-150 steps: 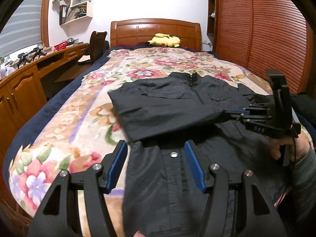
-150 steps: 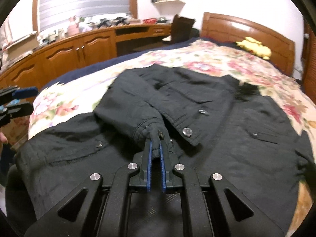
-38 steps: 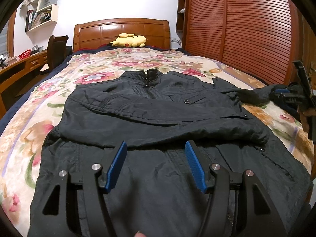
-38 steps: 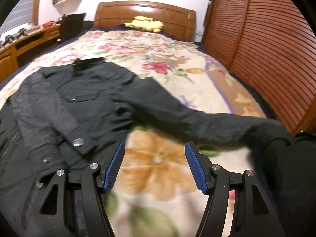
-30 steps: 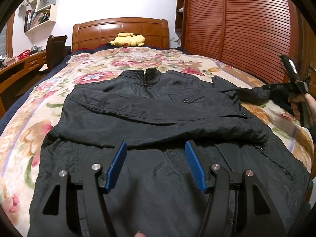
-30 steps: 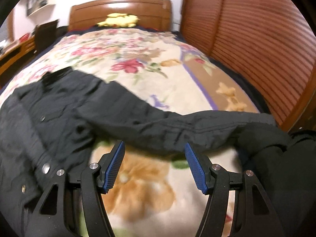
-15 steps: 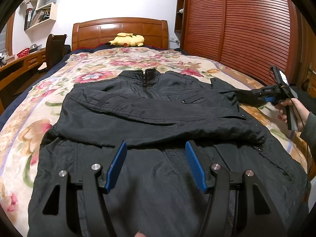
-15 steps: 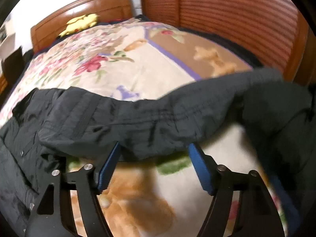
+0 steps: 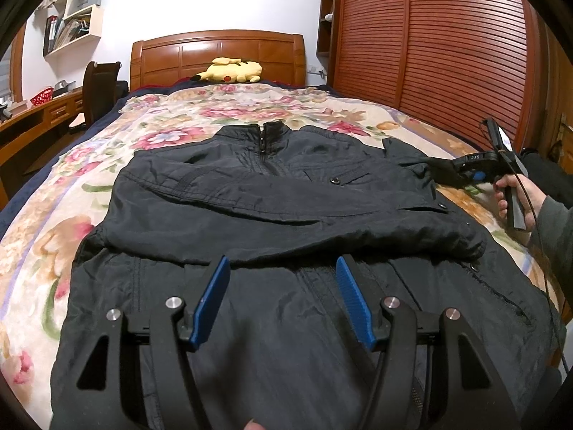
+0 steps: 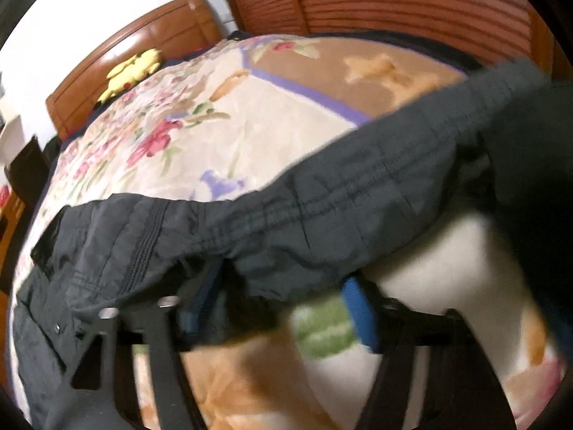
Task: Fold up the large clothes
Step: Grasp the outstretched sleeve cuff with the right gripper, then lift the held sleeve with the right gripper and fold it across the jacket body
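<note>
A black jacket (image 9: 279, 200) lies front-up on the floral bed, collar toward the headboard, with one sleeve folded across its chest. My left gripper (image 9: 283, 286) is open and empty, hovering above the jacket's lower front. My right gripper (image 9: 462, 173) is at the jacket's other sleeve (image 9: 412, 159) on the right side of the bed. In the right wrist view the sleeve (image 10: 286, 229) drapes over my right gripper (image 10: 279, 304), whose blue fingers stand wide apart with cloth between them.
A floral blanket (image 9: 57, 208) covers the bed. A yellow plush toy (image 9: 229, 70) lies by the wooden headboard (image 9: 215, 53). A slatted wooden wardrobe (image 9: 447, 46) runs along the right. A desk and chair (image 9: 98, 86) stand on the left.
My right gripper has moved in from the bed's right edge to the outstretched sleeve, and its open fingers are now pushed under and around the cloth. My left gripper has stayed open over the lower front.
</note>
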